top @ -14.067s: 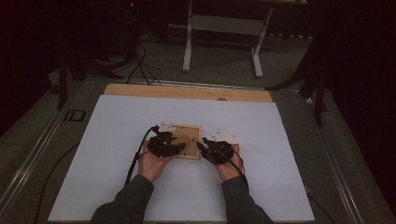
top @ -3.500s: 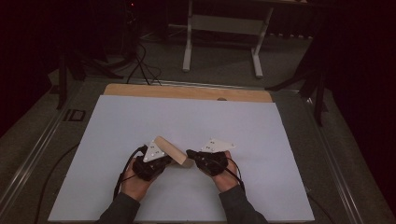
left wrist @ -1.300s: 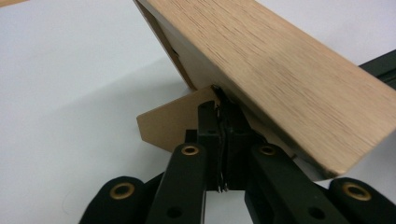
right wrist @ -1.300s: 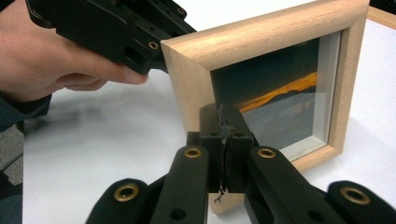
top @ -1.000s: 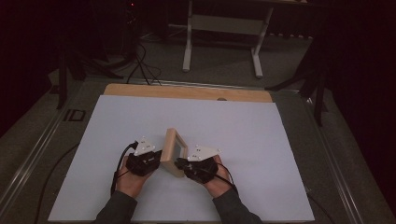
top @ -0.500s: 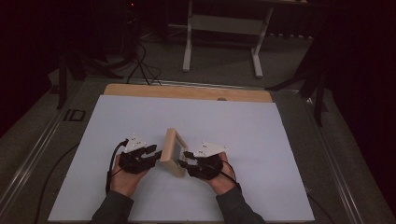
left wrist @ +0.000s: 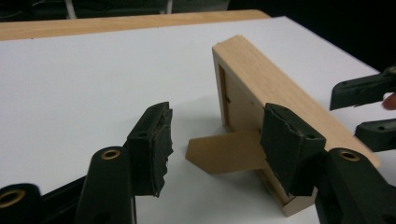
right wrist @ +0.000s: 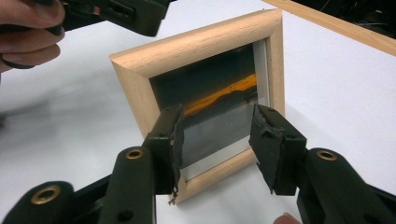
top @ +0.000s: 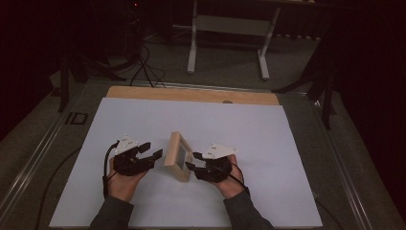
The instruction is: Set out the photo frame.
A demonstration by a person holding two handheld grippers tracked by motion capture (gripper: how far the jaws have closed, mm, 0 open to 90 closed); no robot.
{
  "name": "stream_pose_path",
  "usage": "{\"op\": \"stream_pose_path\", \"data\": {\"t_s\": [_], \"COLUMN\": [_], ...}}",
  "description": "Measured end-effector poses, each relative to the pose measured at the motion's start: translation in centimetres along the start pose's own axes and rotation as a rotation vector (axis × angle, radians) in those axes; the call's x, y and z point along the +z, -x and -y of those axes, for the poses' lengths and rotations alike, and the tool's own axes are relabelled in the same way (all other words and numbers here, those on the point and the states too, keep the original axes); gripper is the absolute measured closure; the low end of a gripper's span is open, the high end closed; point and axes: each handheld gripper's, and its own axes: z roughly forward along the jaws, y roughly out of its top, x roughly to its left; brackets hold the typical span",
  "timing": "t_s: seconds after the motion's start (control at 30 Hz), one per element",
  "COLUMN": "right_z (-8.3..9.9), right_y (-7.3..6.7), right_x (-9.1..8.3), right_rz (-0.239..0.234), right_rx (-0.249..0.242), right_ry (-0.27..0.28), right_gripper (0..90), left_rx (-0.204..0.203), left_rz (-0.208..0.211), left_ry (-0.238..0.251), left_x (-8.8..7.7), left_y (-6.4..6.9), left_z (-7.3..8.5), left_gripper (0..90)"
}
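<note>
Here, from left to right:
Left gripper [top: 154,149]: released, jaws just opened, nothing between them; it sits just left of the picture frame [top: 178,156], behind its back.
Picture frame: upright on the white sheet [top: 268,134], propped on its fold-out stand [left wrist: 224,151], which points toward the left gripper.
Right gripper [top: 190,161]: released too, jaws just opened, facing the frame's glass; probably clear of the wood, though the gap is hard to judge.
</note>
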Motion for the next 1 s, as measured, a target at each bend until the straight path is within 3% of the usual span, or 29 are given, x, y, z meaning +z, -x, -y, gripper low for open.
{"op": "stream_pose_path", "data": {"t_s": [0.4, 0.7, 1.0], "right_z": [-0.1, -0.2, -0.2], "right_y": [0.4, 0.6, 0.9], "right_x": [-0.4, -0.7, -1.0], "right_rz": [0.017, 0.028, 0.038], "right_rx": [0.008, 0.019, 0.028], "right_ry": [0.01, 0.017, 0.026], "right_gripper": [51.2, 50.0, 49.1], "left_rx": [-0.004, 0.024, 0.045], "left_rz": [0.03, 0.064, 0.049], "left_ry": [0.036, 0.038, 0.021], "left_x": [-0.7, -0.7, -0.2], "left_y": [0.9, 2.3, 3.4], "left_z": [-0.5, -0.7, -0.4], "left_gripper": [35.7, 31.7, 23.9]}}
